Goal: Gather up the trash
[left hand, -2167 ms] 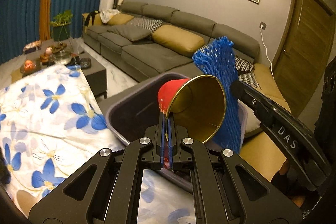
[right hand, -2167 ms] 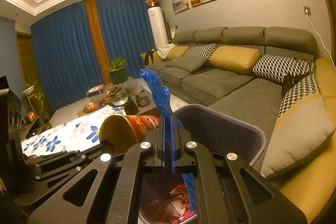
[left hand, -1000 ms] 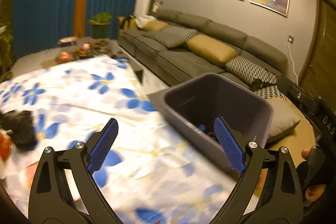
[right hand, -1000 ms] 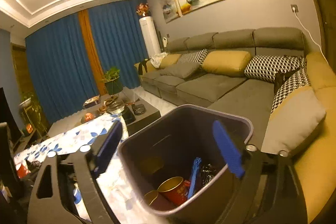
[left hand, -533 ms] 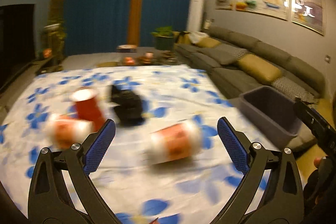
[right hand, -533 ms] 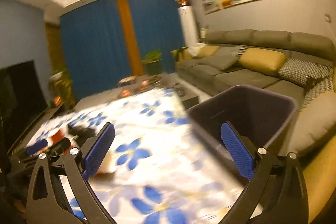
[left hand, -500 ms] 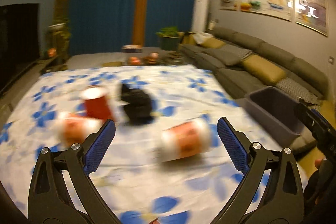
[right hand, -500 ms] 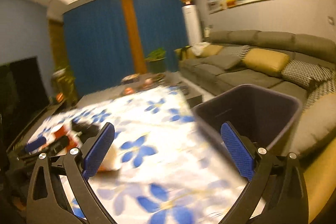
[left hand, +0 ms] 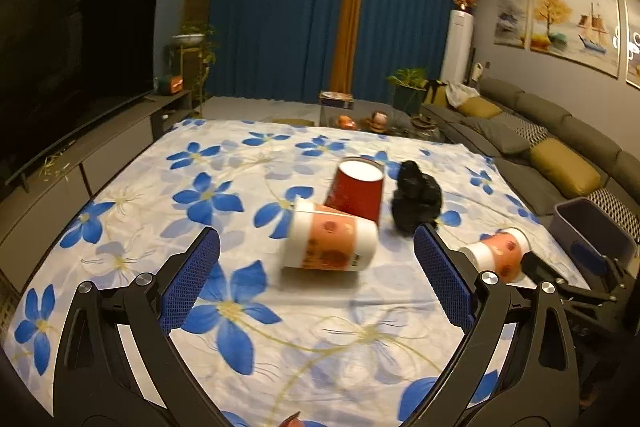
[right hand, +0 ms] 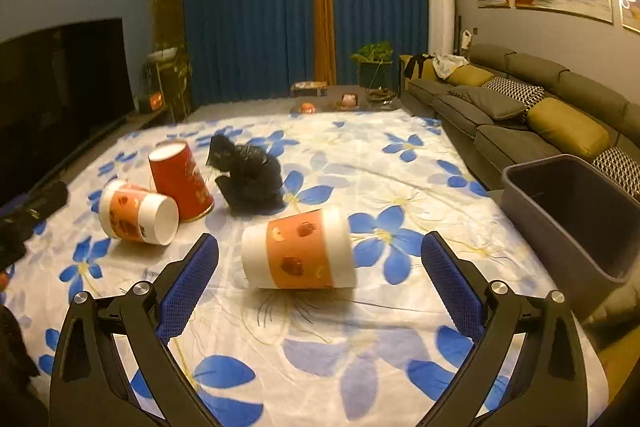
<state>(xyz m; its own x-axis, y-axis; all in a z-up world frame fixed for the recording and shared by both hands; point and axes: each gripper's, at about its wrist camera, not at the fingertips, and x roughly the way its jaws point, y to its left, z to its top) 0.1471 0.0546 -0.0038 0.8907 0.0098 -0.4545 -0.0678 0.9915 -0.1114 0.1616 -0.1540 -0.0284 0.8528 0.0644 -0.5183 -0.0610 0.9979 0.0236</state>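
Note:
Trash lies on a table under a white cloth with blue flowers (left hand: 120, 227). My left gripper (left hand: 316, 283) is open above the cloth, and an orange-and-white cup (left hand: 330, 241) lies on its side just ahead between the fingers. Behind it are a red cup (left hand: 356, 189) and a crumpled black bag (left hand: 416, 201). My right gripper (right hand: 320, 283) is open too, with a second orange-and-white cup (right hand: 300, 255) lying ahead of it. The right wrist view also shows the red cup (right hand: 180, 179), the black bag (right hand: 248, 179) and the first cup (right hand: 138, 213). Neither gripper holds anything.
A grey bin (right hand: 568, 211) stands at the table's right edge, beside a grey sofa (right hand: 520, 107) with yellow cushions. A dark TV (left hand: 72, 67) on a low cabinet runs along the left. A low coffee table (right hand: 340, 103) with small items is beyond the far edge.
Both grippers were shut over the bin, the left on a red cup and the right on blue foam netting. Both opened, dropped them in, and swung left over the table.

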